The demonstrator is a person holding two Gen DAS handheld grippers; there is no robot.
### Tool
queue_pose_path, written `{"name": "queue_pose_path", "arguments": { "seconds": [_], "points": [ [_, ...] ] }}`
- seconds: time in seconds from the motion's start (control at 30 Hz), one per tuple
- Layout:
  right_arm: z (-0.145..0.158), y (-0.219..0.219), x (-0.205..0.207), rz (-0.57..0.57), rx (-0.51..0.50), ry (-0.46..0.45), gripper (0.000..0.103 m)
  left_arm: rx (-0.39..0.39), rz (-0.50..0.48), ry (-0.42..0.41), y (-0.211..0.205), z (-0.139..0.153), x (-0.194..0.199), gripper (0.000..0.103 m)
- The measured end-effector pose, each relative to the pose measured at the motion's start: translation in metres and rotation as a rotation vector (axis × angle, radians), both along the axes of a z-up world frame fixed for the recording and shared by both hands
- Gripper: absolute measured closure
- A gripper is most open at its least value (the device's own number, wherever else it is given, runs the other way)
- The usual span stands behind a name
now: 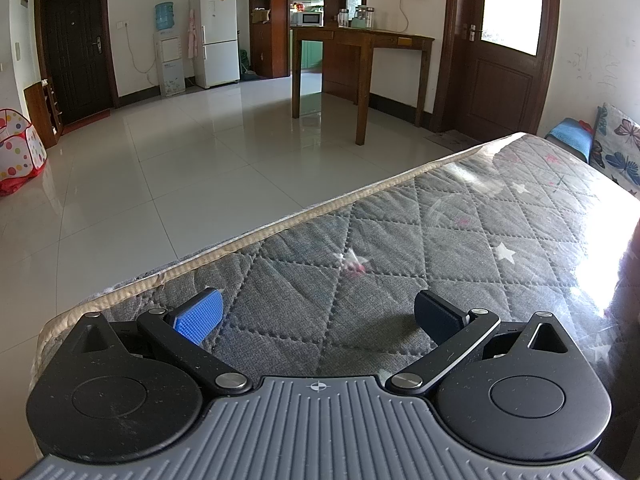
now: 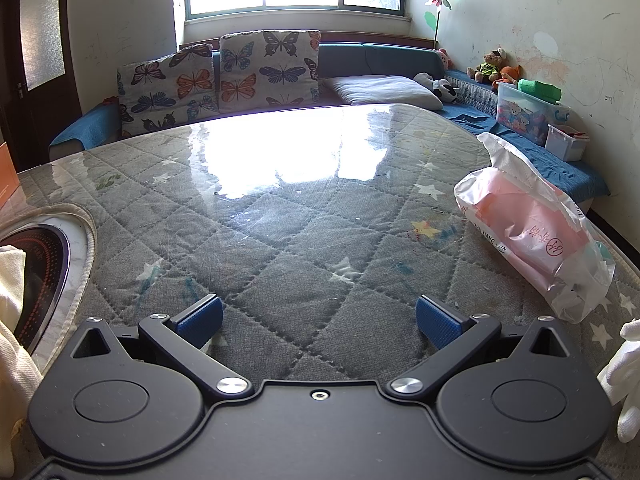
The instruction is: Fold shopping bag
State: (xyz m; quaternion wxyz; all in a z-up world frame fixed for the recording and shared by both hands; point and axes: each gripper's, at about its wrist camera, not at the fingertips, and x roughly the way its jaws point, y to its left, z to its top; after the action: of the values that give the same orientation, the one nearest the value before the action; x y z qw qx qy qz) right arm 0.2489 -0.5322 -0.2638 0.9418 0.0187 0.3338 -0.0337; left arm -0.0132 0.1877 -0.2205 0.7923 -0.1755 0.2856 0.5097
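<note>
A crumpled white and pink plastic shopping bag (image 2: 532, 236) lies on the grey quilted table top (image 2: 280, 216) at the right, near the table's edge. My right gripper (image 2: 320, 320) is open low over the quilt, to the left of the bag and apart from it, with nothing between its blue pads (image 2: 202, 318). My left gripper (image 1: 320, 316) is also open and holds nothing; it hovers over the quilted top (image 1: 440, 240) close to the cream-trimmed edge. No bag shows in the left wrist view.
A round dark cooktop inset (image 2: 38, 280) and cream cloth (image 2: 12, 304) sit at the table's left. A white-gloved hand (image 2: 628, 372) shows at far right. A sofa with butterfly cushions (image 2: 224, 76) lies beyond. Tiled floor (image 1: 180, 152) and a wooden table (image 1: 360, 48) are past the edge.
</note>
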Motion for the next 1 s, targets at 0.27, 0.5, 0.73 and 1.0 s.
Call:
{"name": "queue_pose_path", "arguments": {
  "seconds": [0.27, 0.5, 0.73, 1.0],
  "points": [
    [0.0000, 0.0000, 0.0000, 0.000, 0.000, 0.000, 0.000, -0.001, 0.000, -0.001, 0.0004, -0.0006, -0.0026, 0.000],
    [0.0000, 0.0001, 0.0000, 0.000, 0.000, 0.000, 0.000, -0.001, 0.000, -0.002, 0.0003, -0.0004, -0.0018, 0.000],
    [0.0000, 0.0003, 0.0002, 0.000, 0.000, 0.000, 0.000, 0.002, -0.001, -0.002, -0.0004, -0.0009, -0.0030, 0.000],
    [-0.0001, 0.0004, 0.0002, 0.000, 0.000, 0.000, 0.000, 0.003, -0.023, -0.015, -0.0033, -0.0012, -0.0056, 0.000]
  ]
}}
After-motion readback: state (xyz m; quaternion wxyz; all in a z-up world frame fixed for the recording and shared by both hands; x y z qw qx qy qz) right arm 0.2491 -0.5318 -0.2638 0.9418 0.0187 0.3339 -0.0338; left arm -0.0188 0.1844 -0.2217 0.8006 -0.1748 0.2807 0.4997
